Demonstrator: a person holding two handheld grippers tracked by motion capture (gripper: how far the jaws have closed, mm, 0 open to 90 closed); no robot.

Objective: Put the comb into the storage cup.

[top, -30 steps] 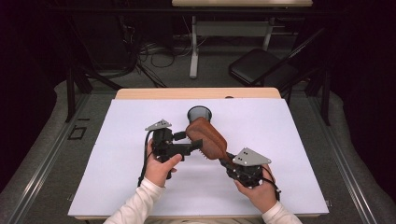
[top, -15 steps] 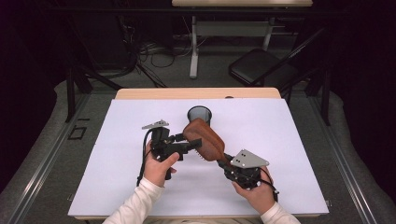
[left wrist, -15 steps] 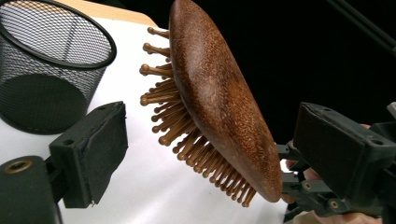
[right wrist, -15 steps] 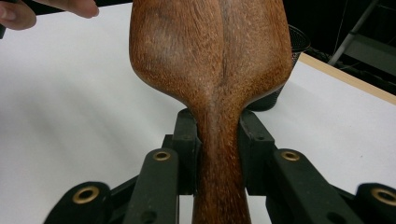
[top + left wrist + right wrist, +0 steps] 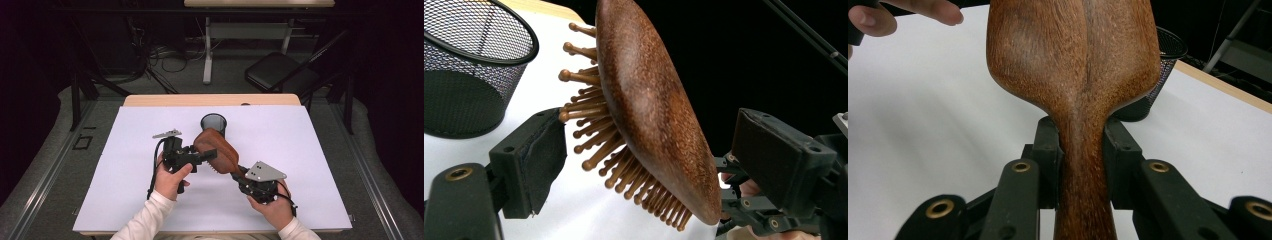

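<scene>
Your right gripper [image 5: 239,172] is clamped on the handle of the wooden hairbrush [image 5: 220,150], holding it above the white table [image 5: 310,165]. Your left gripper [image 5: 212,154] has just been closing, jaws still apart around the brush head, bristles at one pad. Beyond stands the mesh cup [image 5: 213,123].

This looks like a lab or a recording room, not a home. A table [image 5: 280,210] with a plain white cover stands before dark curtains, and behind it loose cables [image 5: 160,55] lie on the grey floor near a folding chair [image 5: 280,72] and a second desk [image 5: 260,4].
</scene>
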